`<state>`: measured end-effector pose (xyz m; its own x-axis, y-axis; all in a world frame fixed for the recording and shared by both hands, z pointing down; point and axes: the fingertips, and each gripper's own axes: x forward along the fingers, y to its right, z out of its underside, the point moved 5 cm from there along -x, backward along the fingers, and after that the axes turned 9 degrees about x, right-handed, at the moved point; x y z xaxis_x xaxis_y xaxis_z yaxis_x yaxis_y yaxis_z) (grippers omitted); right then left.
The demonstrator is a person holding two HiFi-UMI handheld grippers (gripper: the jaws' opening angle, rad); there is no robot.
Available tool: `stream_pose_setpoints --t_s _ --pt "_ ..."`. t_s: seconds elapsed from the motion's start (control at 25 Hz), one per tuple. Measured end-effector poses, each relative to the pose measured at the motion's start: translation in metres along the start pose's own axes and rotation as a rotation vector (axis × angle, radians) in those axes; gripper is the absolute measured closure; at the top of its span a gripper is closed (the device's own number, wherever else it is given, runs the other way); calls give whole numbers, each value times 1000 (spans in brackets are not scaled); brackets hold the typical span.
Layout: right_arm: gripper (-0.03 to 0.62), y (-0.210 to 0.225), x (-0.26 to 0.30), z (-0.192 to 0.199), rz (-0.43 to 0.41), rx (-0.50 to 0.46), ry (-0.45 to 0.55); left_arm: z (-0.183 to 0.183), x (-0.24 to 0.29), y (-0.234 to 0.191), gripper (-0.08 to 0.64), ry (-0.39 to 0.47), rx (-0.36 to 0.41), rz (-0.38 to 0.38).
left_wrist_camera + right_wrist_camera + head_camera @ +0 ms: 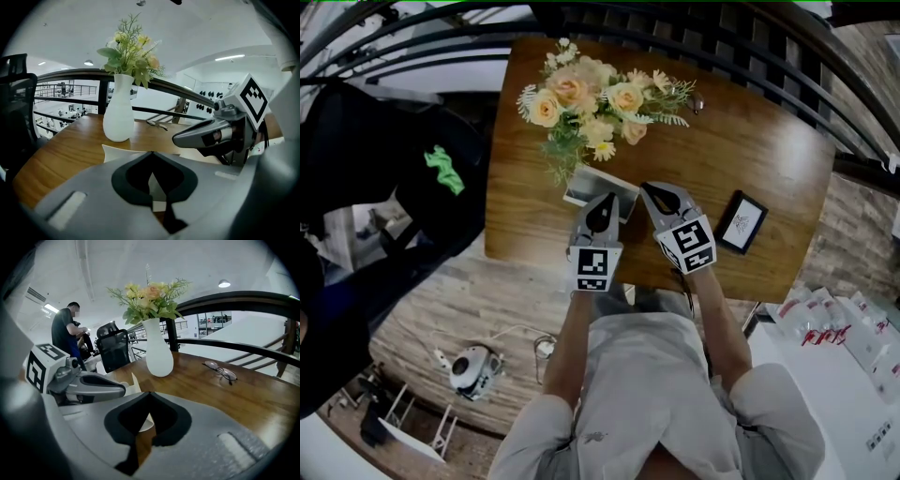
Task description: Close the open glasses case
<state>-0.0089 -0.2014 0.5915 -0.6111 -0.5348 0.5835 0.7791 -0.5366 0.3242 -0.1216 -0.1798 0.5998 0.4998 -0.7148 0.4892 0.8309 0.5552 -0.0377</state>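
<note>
White and open, the glasses case (pixel 592 187) lies on the wooden table (pixel 759 150), just in front of the white vase (pixel 117 112) of flowers. We hold the left gripper (pixel 604 204) and right gripper (pixel 656 195) at its near side, both with jaws pressed together on nothing. The eyeglasses (pixel 220 370) lie well apart.

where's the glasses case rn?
Head view: the white open glasses case lies on the brown wooden table, left of centre, between the yellow-and-peach flower bouquet and the tip of the left claw.
</note>
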Motion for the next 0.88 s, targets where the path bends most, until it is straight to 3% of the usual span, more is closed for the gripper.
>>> stream_pose_setpoints --t_s 0.4,0.88 --pt "589 2 14 10 -4 9 -31 18 19 6 540 -65 -10 32" --pt "589 -4 18 15 -19 13 -49 18 24 8 540 -50 -26 39"
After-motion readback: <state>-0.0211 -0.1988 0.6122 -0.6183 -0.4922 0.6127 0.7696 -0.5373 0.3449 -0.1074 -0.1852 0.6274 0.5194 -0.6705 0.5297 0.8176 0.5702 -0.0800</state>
